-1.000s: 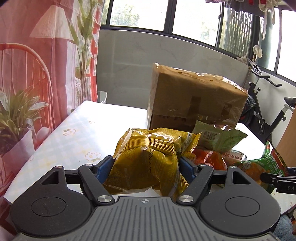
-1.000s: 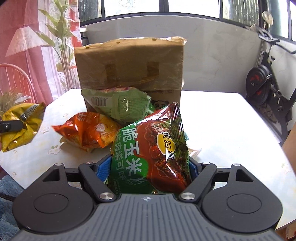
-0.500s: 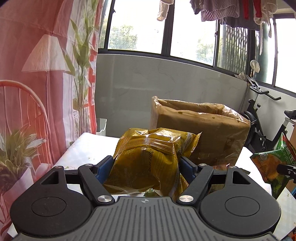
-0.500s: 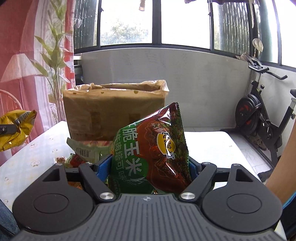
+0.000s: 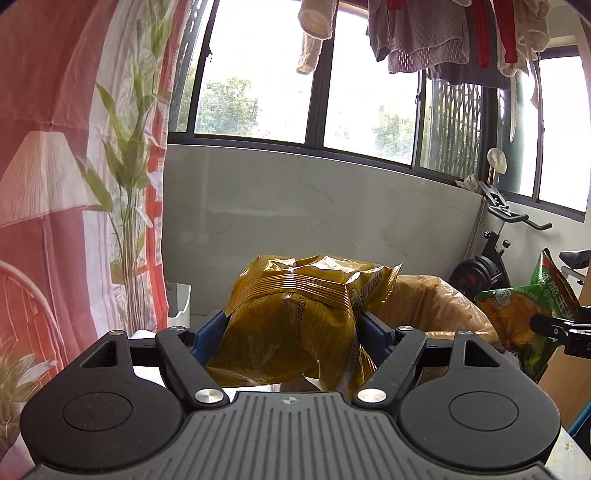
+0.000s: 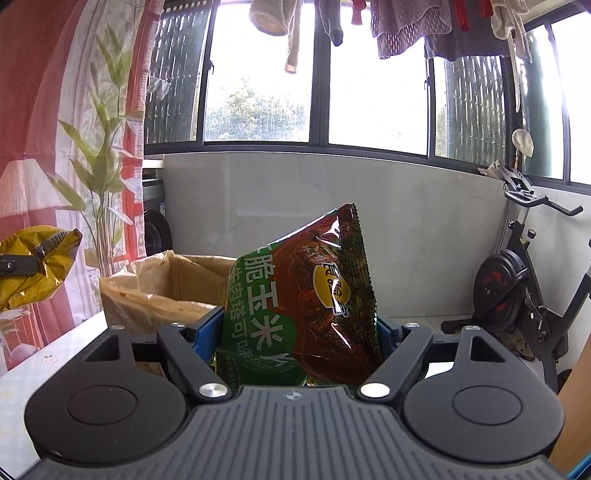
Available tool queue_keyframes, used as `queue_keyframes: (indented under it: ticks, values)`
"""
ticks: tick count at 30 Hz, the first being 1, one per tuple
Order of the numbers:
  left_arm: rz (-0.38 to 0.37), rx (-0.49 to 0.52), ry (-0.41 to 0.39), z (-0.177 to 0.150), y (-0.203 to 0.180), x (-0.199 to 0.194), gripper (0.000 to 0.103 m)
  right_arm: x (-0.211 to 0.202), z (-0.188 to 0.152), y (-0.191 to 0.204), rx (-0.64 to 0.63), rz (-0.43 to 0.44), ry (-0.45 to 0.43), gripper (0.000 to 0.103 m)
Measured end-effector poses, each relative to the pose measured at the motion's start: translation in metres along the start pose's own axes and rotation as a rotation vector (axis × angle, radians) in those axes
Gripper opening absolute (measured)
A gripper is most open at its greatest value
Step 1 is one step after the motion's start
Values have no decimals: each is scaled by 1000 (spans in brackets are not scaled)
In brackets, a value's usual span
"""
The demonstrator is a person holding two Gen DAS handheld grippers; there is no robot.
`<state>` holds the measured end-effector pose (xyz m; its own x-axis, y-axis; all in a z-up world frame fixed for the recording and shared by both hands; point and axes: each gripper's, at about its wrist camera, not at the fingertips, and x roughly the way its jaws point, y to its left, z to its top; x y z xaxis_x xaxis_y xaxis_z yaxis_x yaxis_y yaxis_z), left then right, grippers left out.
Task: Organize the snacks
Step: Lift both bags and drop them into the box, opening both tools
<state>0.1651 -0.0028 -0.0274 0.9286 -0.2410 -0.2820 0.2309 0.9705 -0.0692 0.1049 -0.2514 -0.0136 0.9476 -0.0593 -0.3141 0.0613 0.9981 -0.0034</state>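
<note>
My left gripper (image 5: 291,325) is shut on a yellow snack bag (image 5: 295,314), held up in the air. My right gripper (image 6: 299,328) is shut on a green and red snack bag (image 6: 314,295), also lifted. Just beyond both bags stands an open cardboard box (image 6: 166,291), its brown rim (image 5: 443,306) at about the height of the bags. In the left wrist view the green bag (image 5: 517,314) shows at the right edge; in the right wrist view the yellow bag (image 6: 33,266) shows at the left edge. The snacks left on the table are hidden below.
The white flowered table (image 6: 44,365) lies under the grippers. An exercise bike (image 6: 517,288) stands at the right by the grey wall. A red curtain (image 5: 55,147) hangs at the left. Laundry (image 5: 443,33) hangs above the window.
Both grippers have risen with their bags and tilted up. The table and the loose snacks have dropped out of sight, and the box's open top has come level with the bags.
</note>
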Motion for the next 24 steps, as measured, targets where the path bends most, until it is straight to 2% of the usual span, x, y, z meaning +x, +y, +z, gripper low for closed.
queue_keyframes:
  ticks: [6,12,18,21,24]
  values:
    - [-32,6,1,33,-17,49,80,56,33,-3,-5,15,-37,80]
    - [-45,31,38,53,-36,111,80,121,48,2,-48,23,-13,80]
    - [-74,44,136,50,-42,166,82,172,39,3,-3,69,112,83]
    - [-82,18,177,46,-38,180,86,184,36,0,31,93,182,88]
    - [-80,-15,207,44,-29,185,91,184,34,-4,59,88,214,88]
